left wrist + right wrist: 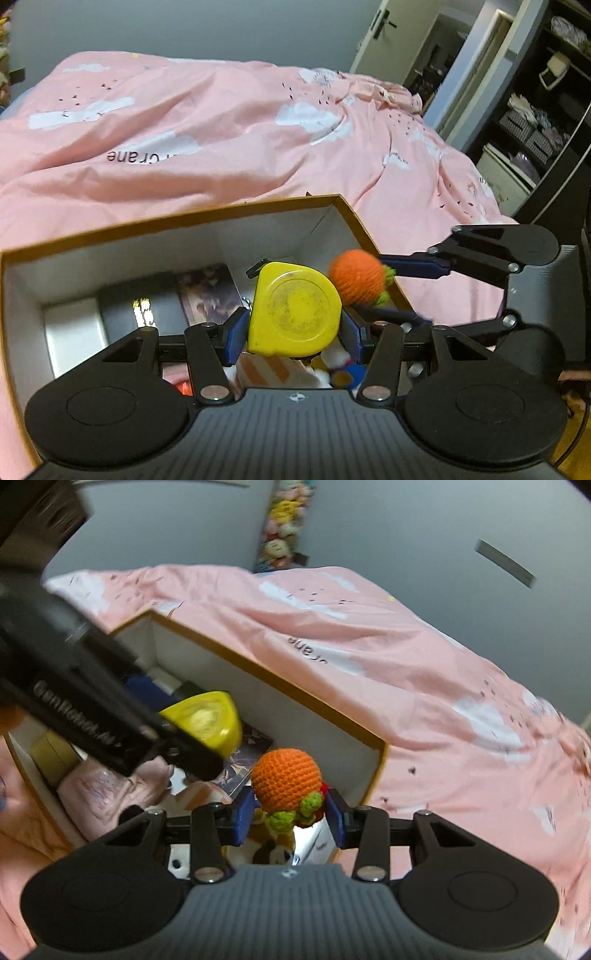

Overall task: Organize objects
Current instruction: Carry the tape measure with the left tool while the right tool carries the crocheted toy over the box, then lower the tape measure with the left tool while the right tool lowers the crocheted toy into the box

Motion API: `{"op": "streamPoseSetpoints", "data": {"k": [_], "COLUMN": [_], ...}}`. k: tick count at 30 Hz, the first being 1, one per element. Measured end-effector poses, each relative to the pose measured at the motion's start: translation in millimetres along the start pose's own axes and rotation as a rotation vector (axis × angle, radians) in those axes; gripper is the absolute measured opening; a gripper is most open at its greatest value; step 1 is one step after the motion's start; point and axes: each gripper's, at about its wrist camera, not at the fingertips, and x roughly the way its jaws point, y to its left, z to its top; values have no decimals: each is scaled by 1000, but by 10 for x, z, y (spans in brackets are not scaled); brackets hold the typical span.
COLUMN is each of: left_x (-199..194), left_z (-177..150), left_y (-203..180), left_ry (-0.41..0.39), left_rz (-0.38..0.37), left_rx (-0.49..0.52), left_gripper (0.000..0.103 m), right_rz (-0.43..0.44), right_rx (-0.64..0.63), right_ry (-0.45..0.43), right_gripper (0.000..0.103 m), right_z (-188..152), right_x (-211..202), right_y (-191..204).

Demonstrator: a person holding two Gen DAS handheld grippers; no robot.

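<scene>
My left gripper [293, 325] is shut on a yellow tape measure [293, 308] and holds it over the open cardboard box [177, 218] on the bed. The tape measure also shows in the right wrist view [207, 720]. My right gripper [290, 812] is shut on an orange crocheted toy [286, 775] with green leaves, held above the box's right end [380, 764]. In the left wrist view the toy [356, 277] hangs at the box's right rim, just right of the tape measure.
The box holds a dark book [144, 306], a photo card [210, 291], a striped orange item [273, 369], a pink cloth [107, 786] and small toys. A rumpled pink duvet [221, 129] covers the bed. Shelves [535, 122] and a door [376, 33] stand at the right.
</scene>
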Motion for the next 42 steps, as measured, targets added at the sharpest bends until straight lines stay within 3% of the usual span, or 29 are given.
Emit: {"op": "streamPoseSetpoints", "data": {"k": [11,20,29,35,42], "left_x": [589,807,893,828,574], "left_z": [202,232,203,236,252], "left_y": [177,261,210,211,103], "left_ry": [107,146,190,164,101], "left_rz": [8,13,21,14,47], "left_rx": [-38,-49,-12,-36,-7], "left_gripper": [60,61,61,71,74], "right_rz": [-41,-107,-114,-120,-109], "right_rx": [-218,-361,-336,-355,-305], "right_ry": [56,37,18,16,3], "right_gripper": [44,43,49,51,57], "right_z": [1,-54,-58,-85,-57], "right_x": [597,738,624,539,375], "right_y": [-42,-1,-57,-36,-77]}}
